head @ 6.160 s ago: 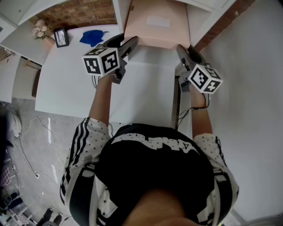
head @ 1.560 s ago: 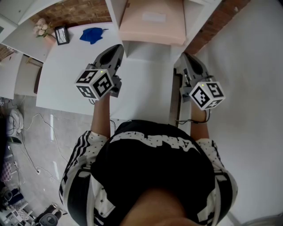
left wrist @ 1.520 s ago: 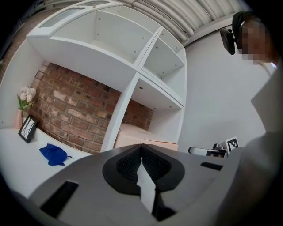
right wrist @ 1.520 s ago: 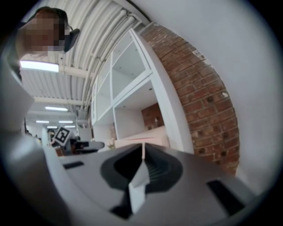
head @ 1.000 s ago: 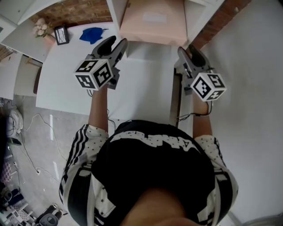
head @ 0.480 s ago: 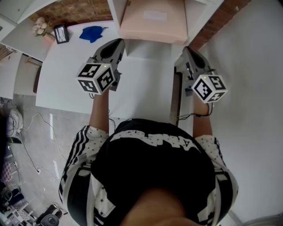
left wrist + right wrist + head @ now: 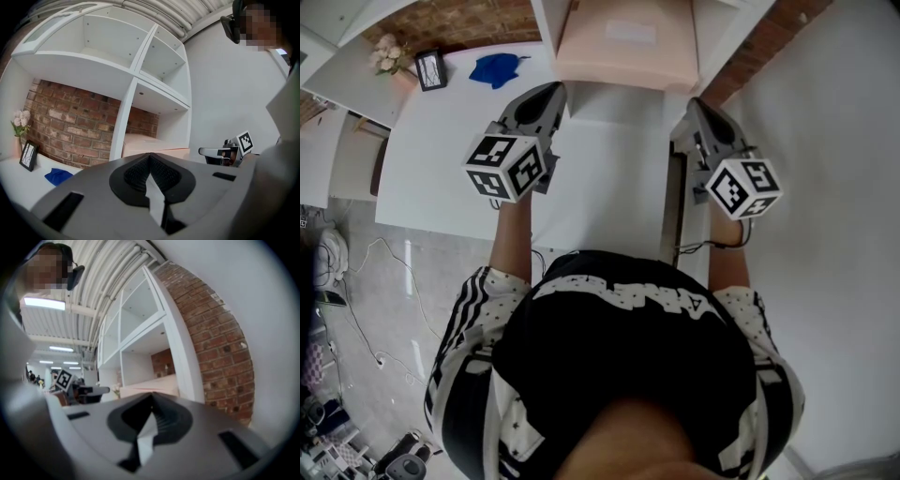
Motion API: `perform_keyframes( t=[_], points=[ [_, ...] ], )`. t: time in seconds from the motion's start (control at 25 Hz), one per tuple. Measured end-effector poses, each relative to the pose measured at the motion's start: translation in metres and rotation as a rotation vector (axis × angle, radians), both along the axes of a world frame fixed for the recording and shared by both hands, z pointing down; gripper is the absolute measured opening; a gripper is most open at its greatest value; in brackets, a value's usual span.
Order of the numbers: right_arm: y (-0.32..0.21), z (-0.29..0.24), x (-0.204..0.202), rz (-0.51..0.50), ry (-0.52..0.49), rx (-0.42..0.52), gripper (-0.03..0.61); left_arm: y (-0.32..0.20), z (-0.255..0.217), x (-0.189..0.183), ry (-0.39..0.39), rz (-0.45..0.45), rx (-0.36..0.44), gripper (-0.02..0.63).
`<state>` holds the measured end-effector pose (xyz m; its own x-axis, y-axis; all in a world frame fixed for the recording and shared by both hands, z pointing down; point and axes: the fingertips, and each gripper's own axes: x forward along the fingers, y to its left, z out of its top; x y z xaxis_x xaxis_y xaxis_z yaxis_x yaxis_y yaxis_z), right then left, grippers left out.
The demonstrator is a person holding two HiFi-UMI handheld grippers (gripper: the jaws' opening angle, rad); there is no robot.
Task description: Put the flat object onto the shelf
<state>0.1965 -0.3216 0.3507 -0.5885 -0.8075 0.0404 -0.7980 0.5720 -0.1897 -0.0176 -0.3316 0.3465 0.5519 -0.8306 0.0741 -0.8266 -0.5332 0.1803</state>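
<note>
We are seeing one flat pink object lying in the lower compartment of the white shelf, ahead of both grippers and between their lines, gripped by neither. Our left gripper is holding its jaws pressed together on nothing, having just been closing. Our right gripper is likewise sitting closed and empty. We are counting two grippers, one blue cloth, one picture frame and one bunch of flowers.
</note>
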Motion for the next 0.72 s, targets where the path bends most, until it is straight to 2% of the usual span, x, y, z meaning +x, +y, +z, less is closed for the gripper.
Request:
perform_keyframes(
  t=[0.72],
  points=[
    [0.0052,-0.0003,-0.0030,-0.005,0.004,0.009,0.029,0.0065,-0.0006,0.0003,-0.001,0.000,0.000,0.010]
  ],
)
